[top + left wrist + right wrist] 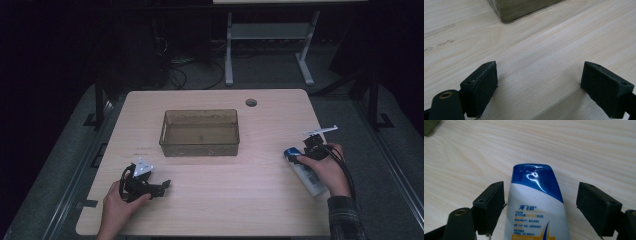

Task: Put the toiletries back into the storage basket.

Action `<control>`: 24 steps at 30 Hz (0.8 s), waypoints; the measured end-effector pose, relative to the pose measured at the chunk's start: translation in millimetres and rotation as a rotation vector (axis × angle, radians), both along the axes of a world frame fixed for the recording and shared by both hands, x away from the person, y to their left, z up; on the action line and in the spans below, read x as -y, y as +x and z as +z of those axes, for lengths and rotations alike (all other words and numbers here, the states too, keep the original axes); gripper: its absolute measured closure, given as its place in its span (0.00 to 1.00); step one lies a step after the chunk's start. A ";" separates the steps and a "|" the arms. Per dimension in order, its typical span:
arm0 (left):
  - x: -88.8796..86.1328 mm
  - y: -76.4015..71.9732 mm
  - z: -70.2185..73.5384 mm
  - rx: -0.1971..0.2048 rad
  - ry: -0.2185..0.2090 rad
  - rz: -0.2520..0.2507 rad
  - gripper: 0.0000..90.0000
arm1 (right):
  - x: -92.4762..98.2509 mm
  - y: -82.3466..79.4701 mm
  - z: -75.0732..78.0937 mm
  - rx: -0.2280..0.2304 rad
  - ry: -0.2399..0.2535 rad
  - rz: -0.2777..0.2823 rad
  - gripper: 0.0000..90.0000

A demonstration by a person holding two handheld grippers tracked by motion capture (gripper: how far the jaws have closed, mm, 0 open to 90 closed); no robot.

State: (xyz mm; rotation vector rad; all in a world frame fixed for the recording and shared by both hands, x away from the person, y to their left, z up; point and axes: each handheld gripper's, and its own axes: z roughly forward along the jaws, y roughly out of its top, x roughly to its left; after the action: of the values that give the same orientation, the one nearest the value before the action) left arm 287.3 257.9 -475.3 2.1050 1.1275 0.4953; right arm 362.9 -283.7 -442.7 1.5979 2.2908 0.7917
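Note:
A white shampoo bottle with a blue cap (303,170) lies flat on the wooden table (215,200) near its right edge. My right gripper (309,149) is over it, open, its jaws either side of the bottle (536,205) with a gap on the right side. In the right gripper view (541,202) the left jaw sits close against the bottle. My left gripper (161,186) rests low at the front left, open, with bare wood between its jaws (539,87). A clear brownish bin (200,132) stands mid-table, and its corner (521,10) shows ahead of the left gripper.
A round cable hole (251,102) sits at the table's back edge. Behind the table are desk legs (229,50) and cables on the floor. Open wood lies between the bin and the front edge.

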 end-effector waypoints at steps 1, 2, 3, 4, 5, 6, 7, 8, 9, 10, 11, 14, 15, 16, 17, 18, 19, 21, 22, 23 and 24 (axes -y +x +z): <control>0.0 0.0 0.0 0.000 0.000 0.000 0.14 | -0.5 1.8 -1.2 -0.018 -0.008 0.000 0.24; 0.0 0.0 -0.1 0.001 -0.001 0.000 0.14 | -1.1 2.7 -1.6 -0.027 -0.013 0.000 0.24; 0.0 0.0 -0.1 0.001 -0.001 0.000 0.14 | -1.4 3.3 -1.7 -0.037 -0.020 0.001 0.24; 0.0 0.0 -0.1 0.001 -0.001 0.000 0.14 | -2.2 3.9 -1.8 -0.045 -0.024 -0.001 0.24; 0.0 0.0 -0.1 0.001 -0.001 0.000 0.14 | -2.7 4.7 -2.0 -0.055 -0.032 0.003 0.24; 0.0 0.0 -0.1 0.001 -0.001 0.000 0.14 | -2.7 4.7 -2.0 -0.055 -0.032 0.003 0.24; 0.0 0.0 -0.1 0.001 -0.001 0.000 0.14 | -3.4 5.2 -2.4 -0.065 -0.035 0.005 0.24; 0.0 0.0 -0.1 0.001 -0.001 0.000 0.14 | -4.1 5.7 -3.0 -0.072 -0.043 0.008 0.24; 0.0 0.0 -0.1 0.001 -0.001 0.000 0.14 | -5.2 6.9 -4.0 -0.086 -0.051 0.012 0.25; 0.0 0.0 -0.1 0.001 -0.001 0.000 0.14 | -5.9 7.6 -4.7 -0.101 -0.053 0.016 0.25; 0.0 0.0 -0.1 0.001 -0.001 0.000 0.14 | -6.9 8.4 -5.6 -0.117 -0.056 0.018 0.25; 0.1 0.0 -0.1 0.002 0.000 0.001 0.14 | -7.9 9.1 -6.5 -0.123 -0.065 0.017 0.26; 0.1 0.0 -0.1 0.001 0.000 0.001 0.14 | -8.4 9.8 -7.6 -0.131 -0.066 0.021 0.26; 0.1 0.0 -0.1 0.001 0.000 0.001 0.14 | -8.4 9.8 -7.6 -0.131 -0.066 0.021 0.26; 0.1 0.0 -0.1 0.002 0.000 0.001 0.14 | -8.8 9.9 -8.2 -0.135 -0.069 0.022 0.26; 0.0 0.0 -0.1 0.001 -0.001 0.000 0.14 | -9.5 10.2 -9.1 -0.142 -0.076 0.023 0.26; 0.0 0.0 -0.1 0.001 -0.001 0.000 0.14 | -10.3 10.1 -9.7 -0.143 -0.086 0.023 0.28; 0.1 0.0 -0.1 0.001 -0.001 0.000 0.14 | -10.6 10.2 -9.3 -0.147 -0.089 0.021 0.29; 0.1 0.0 -0.1 0.001 -0.001 0.000 0.14 | -10.6 10.2 -9.3 -0.147 -0.089 0.021 0.29; 0.0 0.0 -0.1 0.001 -0.001 0.000 0.14 | -11.3 9.8 -8.9 -0.147 -0.103 0.019 0.32; 0.0 0.0 -0.1 0.001 -0.001 0.000 0.14 | -11.3 9.8 -8.9 -0.147 -0.103 0.019 0.32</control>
State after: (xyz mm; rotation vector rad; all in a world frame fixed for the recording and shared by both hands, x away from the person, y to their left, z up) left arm 287.3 257.9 -475.3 2.1041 1.1274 0.4958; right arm 372.8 -272.4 -451.6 1.6404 2.4073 0.5672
